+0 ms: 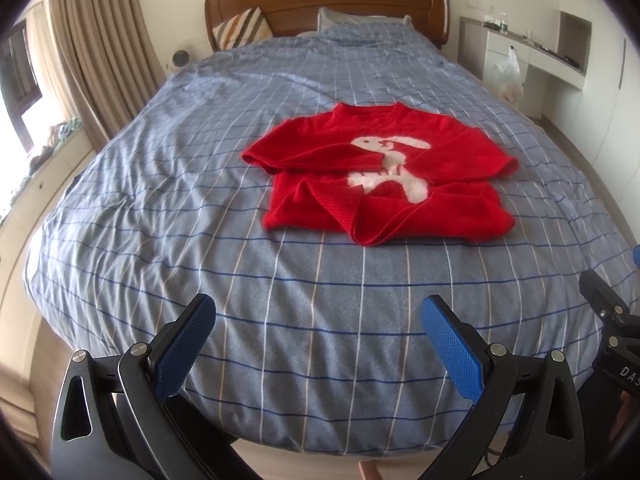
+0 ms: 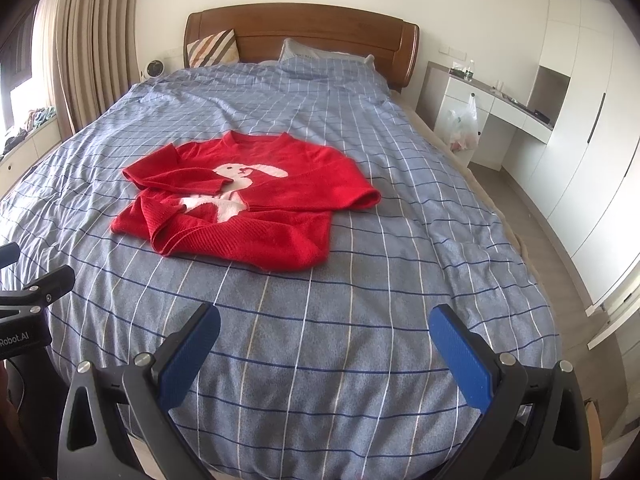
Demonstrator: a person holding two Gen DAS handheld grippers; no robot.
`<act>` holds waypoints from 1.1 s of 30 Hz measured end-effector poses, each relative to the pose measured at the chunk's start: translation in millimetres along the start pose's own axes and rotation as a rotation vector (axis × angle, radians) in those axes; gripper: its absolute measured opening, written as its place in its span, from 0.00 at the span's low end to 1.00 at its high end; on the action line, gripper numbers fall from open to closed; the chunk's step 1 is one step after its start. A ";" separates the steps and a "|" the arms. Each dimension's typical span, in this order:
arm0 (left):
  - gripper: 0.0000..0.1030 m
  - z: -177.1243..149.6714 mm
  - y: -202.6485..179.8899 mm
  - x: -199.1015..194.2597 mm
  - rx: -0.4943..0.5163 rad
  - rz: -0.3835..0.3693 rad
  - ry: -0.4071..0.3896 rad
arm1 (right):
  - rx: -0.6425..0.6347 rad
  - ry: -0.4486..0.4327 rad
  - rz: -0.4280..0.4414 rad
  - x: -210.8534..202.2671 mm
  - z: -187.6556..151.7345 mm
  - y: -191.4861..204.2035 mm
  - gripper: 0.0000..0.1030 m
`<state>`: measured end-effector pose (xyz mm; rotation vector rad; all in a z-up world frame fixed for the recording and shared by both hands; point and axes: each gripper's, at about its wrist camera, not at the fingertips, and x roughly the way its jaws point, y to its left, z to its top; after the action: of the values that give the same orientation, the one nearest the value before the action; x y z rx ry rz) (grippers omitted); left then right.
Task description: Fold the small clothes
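Note:
A small red sweater (image 1: 384,176) with a white rabbit on the chest lies on the blue checked bed cover (image 1: 200,184), in the middle of the bed. Both sleeves are folded across its front. It also shows in the right wrist view (image 2: 248,204), left of centre. My left gripper (image 1: 320,328) is open and empty, held over the foot of the bed, well short of the sweater. My right gripper (image 2: 325,340) is open and empty too, beside the left one; part of it shows at the right edge of the left wrist view (image 1: 612,312).
A wooden headboard (image 1: 328,4) with a striped cushion (image 1: 240,28) and a pillow (image 2: 320,54) stands at the far end. Curtains (image 1: 96,52) hang on the left. A white desk (image 2: 496,108) with a plastic bag (image 2: 464,124) and wardrobes (image 2: 580,120) stand on the right.

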<state>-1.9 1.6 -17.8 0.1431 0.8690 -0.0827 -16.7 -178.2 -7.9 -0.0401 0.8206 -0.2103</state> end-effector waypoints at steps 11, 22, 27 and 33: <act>1.00 -1.4 3.5 8.2 -0.003 0.009 0.006 | -0.002 0.000 0.004 2.5 -2.3 -1.5 1.00; 1.00 -23.3 39.8 48.5 -0.057 0.026 0.100 | -0.071 -0.042 0.280 74.4 17.5 -10.1 1.00; 1.00 -29.7 47.8 45.6 -0.086 0.030 0.107 | -0.029 0.145 0.486 186.1 61.7 -5.5 0.99; 1.00 -37.1 62.5 48.7 -0.071 0.077 0.108 | -0.221 0.237 0.698 194.4 45.3 14.3 0.10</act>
<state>9.6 68.5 -73.0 0.1149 0.9724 0.0288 147.5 -205.5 -119.0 0.0654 1.0430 0.5439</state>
